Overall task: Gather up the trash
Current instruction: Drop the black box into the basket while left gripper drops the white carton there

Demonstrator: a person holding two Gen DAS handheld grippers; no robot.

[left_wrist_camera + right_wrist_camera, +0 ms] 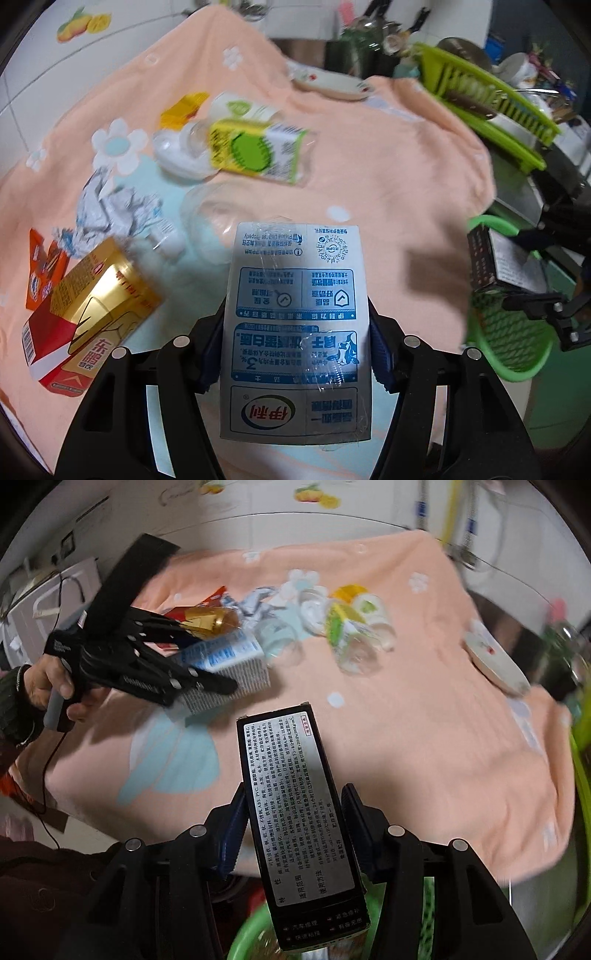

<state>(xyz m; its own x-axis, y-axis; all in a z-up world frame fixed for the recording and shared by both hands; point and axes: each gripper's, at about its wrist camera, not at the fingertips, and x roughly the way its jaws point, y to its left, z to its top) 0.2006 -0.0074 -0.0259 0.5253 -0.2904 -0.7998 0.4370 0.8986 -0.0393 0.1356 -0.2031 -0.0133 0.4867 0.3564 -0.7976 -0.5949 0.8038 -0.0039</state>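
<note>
Left tongs (295,354) are clamped on a milk carton (295,332) above the surface (388,229), right tongs (295,834) gripping a black box (299,812) over the green basket (247,934).

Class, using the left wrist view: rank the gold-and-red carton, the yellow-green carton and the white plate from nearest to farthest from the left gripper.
1. gold-and-red carton, just left of the left gripper.
2. yellow-green carton, mid-cloth, ahead.
3. white plate, far edge of the cloth, ahead and slightly right.
</note>
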